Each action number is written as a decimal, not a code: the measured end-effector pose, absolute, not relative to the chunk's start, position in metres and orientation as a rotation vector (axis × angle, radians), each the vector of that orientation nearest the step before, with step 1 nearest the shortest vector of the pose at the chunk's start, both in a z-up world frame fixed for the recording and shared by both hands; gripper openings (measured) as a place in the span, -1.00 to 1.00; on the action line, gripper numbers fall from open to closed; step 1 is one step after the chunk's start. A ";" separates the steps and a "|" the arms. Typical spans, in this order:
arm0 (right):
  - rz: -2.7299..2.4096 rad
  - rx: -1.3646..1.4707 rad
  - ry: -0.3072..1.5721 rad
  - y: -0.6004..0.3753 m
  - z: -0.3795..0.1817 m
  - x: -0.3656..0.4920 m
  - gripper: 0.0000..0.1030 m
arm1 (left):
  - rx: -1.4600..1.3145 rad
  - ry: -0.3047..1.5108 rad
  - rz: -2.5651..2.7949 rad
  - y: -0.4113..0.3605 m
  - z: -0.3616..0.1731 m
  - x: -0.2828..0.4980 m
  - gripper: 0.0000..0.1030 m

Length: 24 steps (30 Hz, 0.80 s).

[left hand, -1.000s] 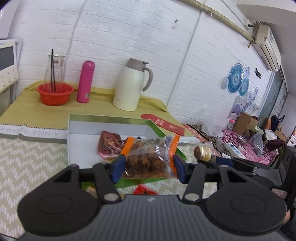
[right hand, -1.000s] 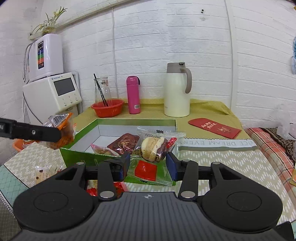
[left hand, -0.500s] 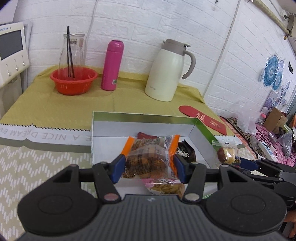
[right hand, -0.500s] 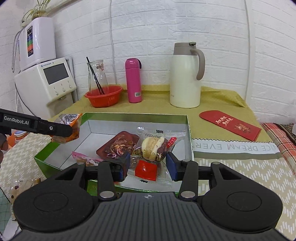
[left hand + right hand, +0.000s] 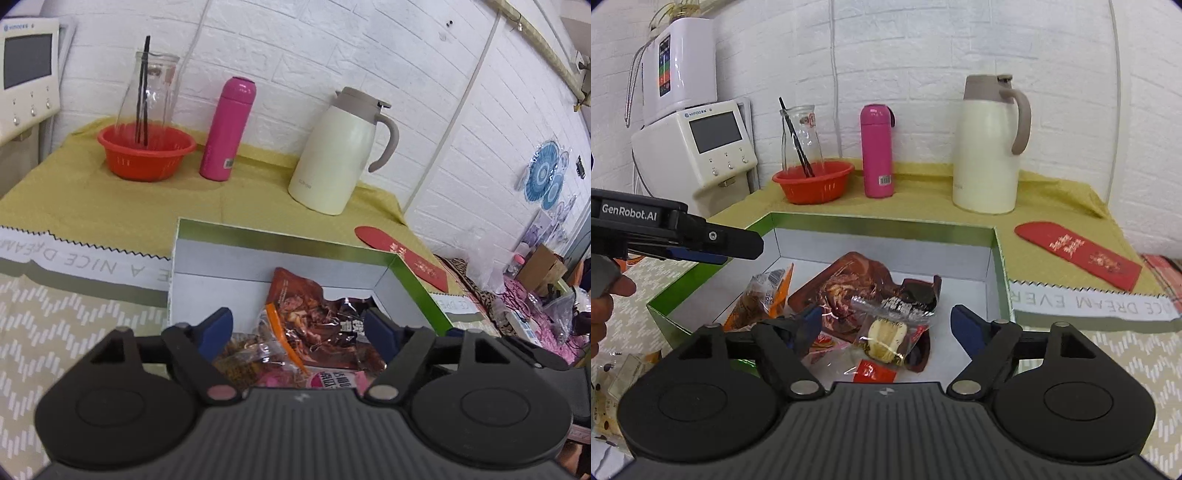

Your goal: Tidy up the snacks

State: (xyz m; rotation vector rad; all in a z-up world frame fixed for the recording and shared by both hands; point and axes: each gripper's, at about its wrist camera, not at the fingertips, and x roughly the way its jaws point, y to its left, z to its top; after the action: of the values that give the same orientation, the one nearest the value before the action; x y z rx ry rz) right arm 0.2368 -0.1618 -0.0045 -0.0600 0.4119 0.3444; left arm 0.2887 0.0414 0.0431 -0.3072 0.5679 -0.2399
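Observation:
A green box with a white inside [image 5: 295, 245] [image 5: 879, 223] holds several snack packs. My left gripper [image 5: 297, 325] is open over the box; the orange-edged pack of brown snacks [image 5: 255, 350] [image 5: 757, 299] lies below it beside a dark red meat pack [image 5: 314, 314] [image 5: 846, 284]. My right gripper [image 5: 886, 321] is open above a clear-wrapped pastry [image 5: 886, 332] with a red label, lying in the box. The left gripper also shows in the right wrist view [image 5: 716, 247], over the box's left wall.
At the back stand a cream jug [image 5: 990, 147], a pink flask [image 5: 877, 151] and a red bowl with a glass carafe [image 5: 812, 181]. A red envelope [image 5: 1078, 254] lies right of the box. More wrapped snacks [image 5: 613, 376] lie left of it.
Both grippers moved forward over the box and opened. The left one let go of the orange-edged pack, the right one of the pastry; both packs now lie in the box.

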 end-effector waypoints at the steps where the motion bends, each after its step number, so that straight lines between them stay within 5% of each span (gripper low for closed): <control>1: 0.337 -0.069 0.399 -0.162 -0.002 0.233 1.00 | -0.292 0.558 -0.224 0.040 0.045 0.286 0.53; 24: 0.358 -0.056 0.260 -0.169 0.039 0.110 1.00 | -0.209 0.478 -0.130 0.035 0.074 0.138 0.56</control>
State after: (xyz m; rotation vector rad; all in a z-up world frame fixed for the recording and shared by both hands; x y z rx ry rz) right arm 0.1098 -0.1693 0.0390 -0.0561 0.2603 0.3578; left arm 0.1377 0.0354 0.0740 -0.2092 0.4776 -0.1300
